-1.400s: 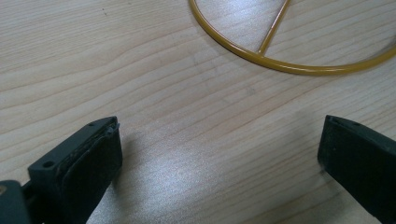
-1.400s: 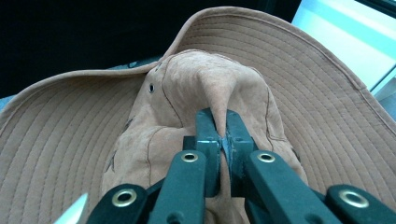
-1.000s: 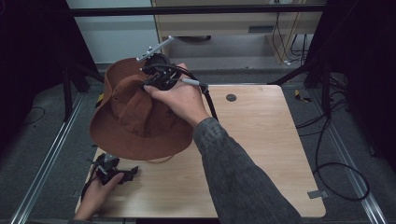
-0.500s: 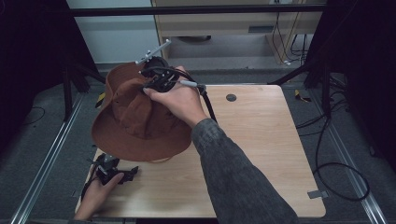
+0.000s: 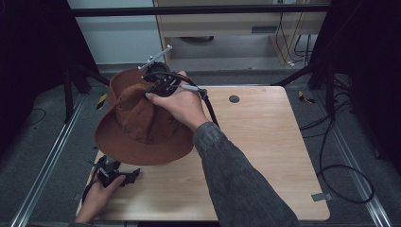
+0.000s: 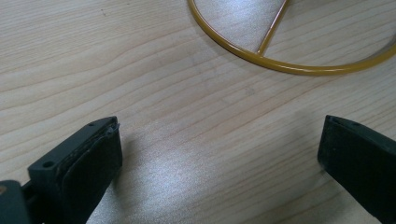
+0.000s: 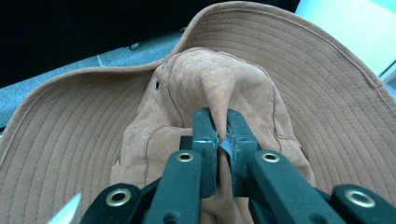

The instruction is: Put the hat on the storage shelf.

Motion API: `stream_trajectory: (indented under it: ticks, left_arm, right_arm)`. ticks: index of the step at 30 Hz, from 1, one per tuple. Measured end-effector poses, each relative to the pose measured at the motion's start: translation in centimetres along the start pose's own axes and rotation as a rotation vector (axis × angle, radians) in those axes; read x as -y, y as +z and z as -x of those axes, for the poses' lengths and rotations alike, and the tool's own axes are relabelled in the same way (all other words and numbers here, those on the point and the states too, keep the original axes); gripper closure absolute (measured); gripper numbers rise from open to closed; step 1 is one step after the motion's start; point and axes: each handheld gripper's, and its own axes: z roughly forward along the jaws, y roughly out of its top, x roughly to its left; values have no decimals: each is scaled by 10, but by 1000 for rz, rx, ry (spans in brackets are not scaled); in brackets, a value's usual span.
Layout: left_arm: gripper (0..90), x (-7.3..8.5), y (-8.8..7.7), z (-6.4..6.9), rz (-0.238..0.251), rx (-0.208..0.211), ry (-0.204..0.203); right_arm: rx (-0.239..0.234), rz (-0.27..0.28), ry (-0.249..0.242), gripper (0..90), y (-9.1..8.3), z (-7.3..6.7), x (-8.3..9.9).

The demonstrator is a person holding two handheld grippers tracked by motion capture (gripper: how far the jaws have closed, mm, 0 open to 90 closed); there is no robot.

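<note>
Suede-like brown cloth makes up the hat (image 5: pixel 142 123), soft and floppy, with rows of stitching ringing its wide brim and a small metal eyelet in the crumpled crown. It hangs tilted above the left part of the pale wood-grain table (image 5: pixel 265 156), lifted by the right gripper (image 7: pixel 222 128), whose black jaws pinch a fold of the crown. Near the table's front left corner the left gripper (image 6: pixel 219 154) rests low, jaws wide apart, beside a thin yellow ring (image 6: pixel 280 65).
</note>
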Motion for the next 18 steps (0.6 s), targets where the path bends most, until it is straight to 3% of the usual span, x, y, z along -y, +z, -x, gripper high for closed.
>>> stream_trajectory:
  ticks: [14,18]
  left_arm:
    - [0,0,0,0,0,0,1]
    - [0,0,0,0,0,0,-1]
  right_arm:
    - [-4,-6,8,837,6,0,3]
    - [-7,-7,-12,834,8,-6,-2]
